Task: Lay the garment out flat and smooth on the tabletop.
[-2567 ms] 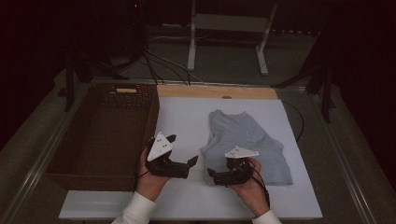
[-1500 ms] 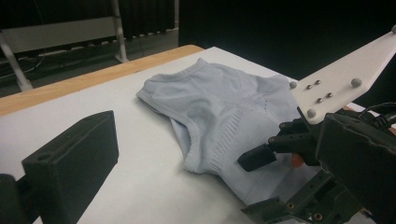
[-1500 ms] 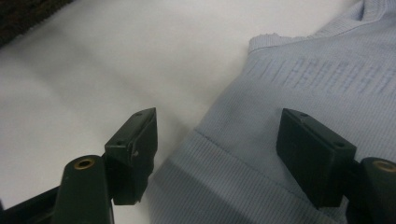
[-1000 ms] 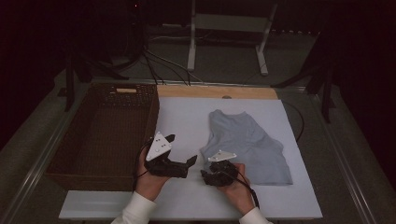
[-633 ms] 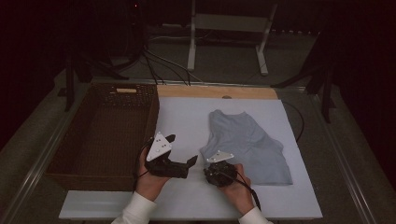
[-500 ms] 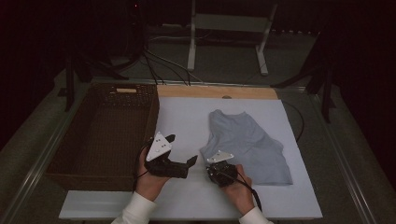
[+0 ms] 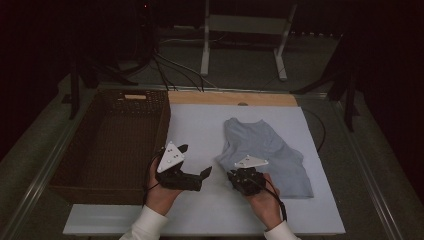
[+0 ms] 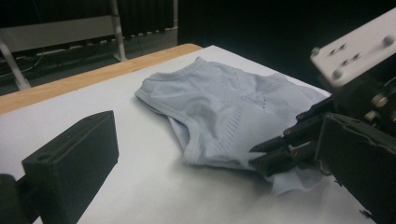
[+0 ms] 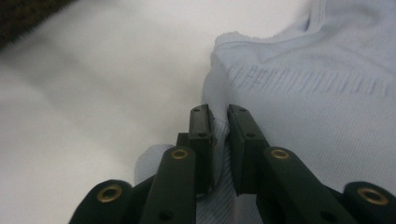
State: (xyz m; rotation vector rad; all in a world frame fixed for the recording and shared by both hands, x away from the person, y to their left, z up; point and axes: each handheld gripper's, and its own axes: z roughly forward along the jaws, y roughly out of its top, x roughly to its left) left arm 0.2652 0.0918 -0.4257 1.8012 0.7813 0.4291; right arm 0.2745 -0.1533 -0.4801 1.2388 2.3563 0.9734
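A pale blue sleeveless shirt (image 7: 267, 147) lies crumpled on the white table top (image 7: 200, 125), right of centre. My right gripper (image 7: 231, 175) is at the shirt's near left edge. Its jaws have just been closing and are now shut on a fold of the cloth (image 9: 218, 114); the left gripper view shows the right gripper (image 8: 259, 158) pinching that hem just above the table. The shirt (image 8: 224, 107) spreads out behind it. My left gripper (image 7: 195, 161) stands open to the left of the shirt, clear of it, with one black finger (image 8: 70, 163) at the bottom left of its own view.
A dark wicker basket (image 7: 161, 125) sits at the table's left, close to my left hand. A wooden strip (image 7: 230, 98) runs along the far edge. Behind the table are a white stand (image 7: 245, 25) and cables on the floor.
My right gripper slid left to the shirt's near left edge, closed on the cloth and rose slightly with it. The left gripper stayed where it was.
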